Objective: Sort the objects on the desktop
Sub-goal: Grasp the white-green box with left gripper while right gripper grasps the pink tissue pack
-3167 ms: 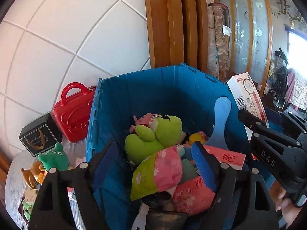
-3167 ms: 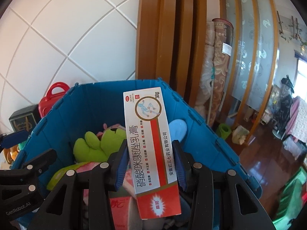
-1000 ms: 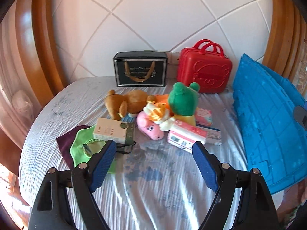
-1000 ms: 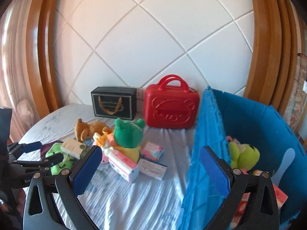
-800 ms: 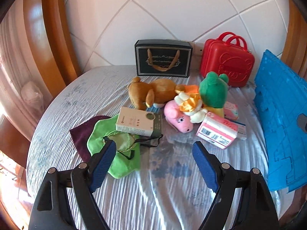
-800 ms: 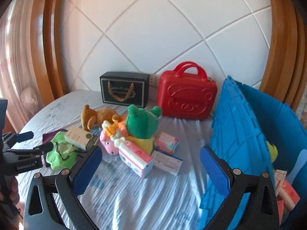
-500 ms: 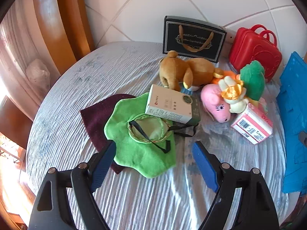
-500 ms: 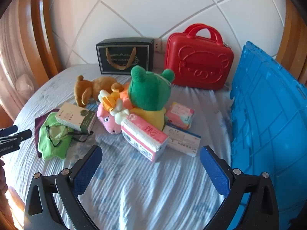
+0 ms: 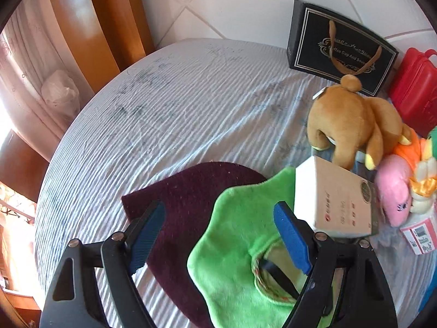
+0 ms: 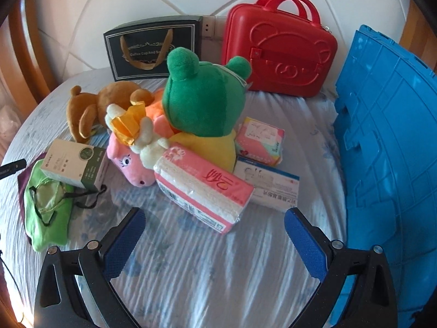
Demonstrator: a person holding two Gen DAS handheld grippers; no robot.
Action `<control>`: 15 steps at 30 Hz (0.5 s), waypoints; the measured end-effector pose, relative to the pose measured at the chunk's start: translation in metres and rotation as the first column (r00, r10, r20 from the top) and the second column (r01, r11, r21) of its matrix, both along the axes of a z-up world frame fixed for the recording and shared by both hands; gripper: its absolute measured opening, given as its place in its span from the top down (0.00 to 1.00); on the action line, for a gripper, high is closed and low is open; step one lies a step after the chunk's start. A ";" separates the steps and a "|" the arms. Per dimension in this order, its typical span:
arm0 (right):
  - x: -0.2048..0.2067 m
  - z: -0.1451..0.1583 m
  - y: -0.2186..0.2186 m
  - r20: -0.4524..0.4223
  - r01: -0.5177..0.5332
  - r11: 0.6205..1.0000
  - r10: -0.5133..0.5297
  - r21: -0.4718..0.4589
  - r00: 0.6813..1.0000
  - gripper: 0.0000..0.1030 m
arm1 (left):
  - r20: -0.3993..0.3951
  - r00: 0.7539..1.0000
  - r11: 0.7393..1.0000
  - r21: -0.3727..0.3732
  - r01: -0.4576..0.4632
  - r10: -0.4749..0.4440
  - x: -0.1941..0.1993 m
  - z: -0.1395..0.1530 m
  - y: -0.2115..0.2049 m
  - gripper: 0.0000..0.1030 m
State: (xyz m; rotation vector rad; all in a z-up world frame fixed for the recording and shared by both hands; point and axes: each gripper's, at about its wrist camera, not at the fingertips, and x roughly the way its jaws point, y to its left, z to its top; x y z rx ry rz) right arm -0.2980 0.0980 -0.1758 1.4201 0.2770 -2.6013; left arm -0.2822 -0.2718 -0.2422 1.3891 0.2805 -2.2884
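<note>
A: Nearest first. Left gripper (image 9: 218, 229) jaws released, nothing between them. Directly below hangs the green pouch (image 9: 240, 246), lying partly over the maroon cloth (image 9: 185, 191) on the worktop (image 9: 191, 104).

B: And the beige box (image 9: 336, 202)?

A: Resting on the green pouch's far right edge, just beyond the left gripper's right fingertip (image 9: 289, 235). Whether they touch, cannot tell.

B: Right gripper (image 10: 215, 227)?

A: Jaws spread wide, empty. Just past them, right of the green pouch, lies the pink tissue pack (image 10: 202, 188), long axis running diagonally, near-right to far-left, so roughly crosswise to the jaw gap.

B: Which hand takes which?

A: My reading: left is nearer the green pouch, right nearer the pink tissue pack. The pouch is flat and limp; the jaws would need to pinch a raised fold.

B: Farther back?

A: Beyond the green pouch: pink plush (image 10: 131, 164), brown plush (image 9: 352, 125), green frog plush (image 10: 202, 98). Then black gift box (image 10: 153, 49) and red case (image 10: 278, 52) against the wall. Blue crate (image 10: 387, 136) stands far right of the green pouch.
</note>
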 end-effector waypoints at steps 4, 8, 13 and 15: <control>-0.008 -0.012 0.002 0.024 0.053 0.998 -0.053 0.027 0.998 0.00 | 0.077 0.995 0.998 0.003 0.064 -0.064 -0.030 -0.033 0.005 0.21; -0.011 -0.021 0.006 0.050 0.057 0.998 -0.059 0.038 0.997 0.00 | 0.076 0.980 0.982 0.048 0.182 -0.185 -0.014 -0.042 0.046 0.21; -0.014 -0.022 0.011 0.051 0.030 0.999 -0.029 -0.013 0.998 0.00 | 0.124 0.946 0.954 0.007 0.301 -0.299 0.020 -0.047 0.113 0.21; -0.013 -0.020 0.011 0.050 0.006 0.999 -0.005 -0.034 0.999 0.00 | 0.127 0.928 0.937 0.021 0.349 -0.349 0.030 -0.042 0.135 0.21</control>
